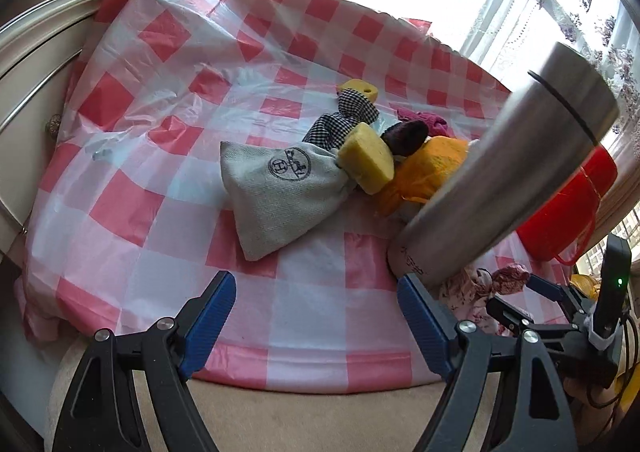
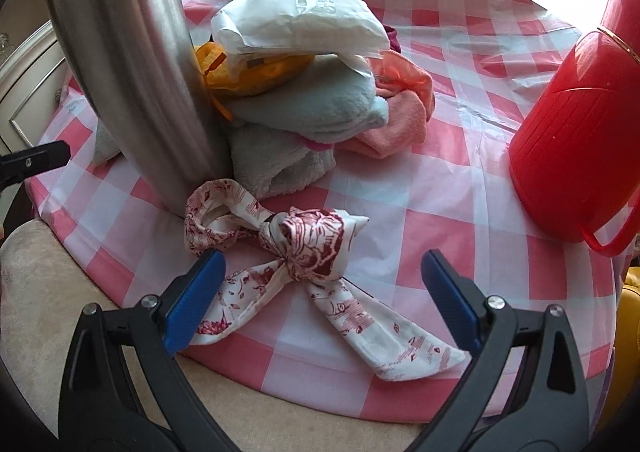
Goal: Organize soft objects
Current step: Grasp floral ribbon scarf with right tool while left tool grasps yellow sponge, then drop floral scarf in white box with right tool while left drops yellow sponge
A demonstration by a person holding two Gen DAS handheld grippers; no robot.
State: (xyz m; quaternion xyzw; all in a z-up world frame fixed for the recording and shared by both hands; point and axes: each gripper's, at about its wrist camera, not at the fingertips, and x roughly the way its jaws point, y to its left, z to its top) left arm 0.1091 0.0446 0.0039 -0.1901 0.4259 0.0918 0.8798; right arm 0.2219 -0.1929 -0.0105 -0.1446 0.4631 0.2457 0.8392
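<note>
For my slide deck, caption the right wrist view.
Open right gripper poised over a knotted floral scarf on the checked tablecloth.

The big steel flask (image 1: pixel 508 168) blocks half the soft pile in the left wrist view, hiding most of the orange pouch (image 1: pixel 436 168), while the red basket (image 2: pixel 576 140) runs off the right edge and its handle's cut off too.
</note>
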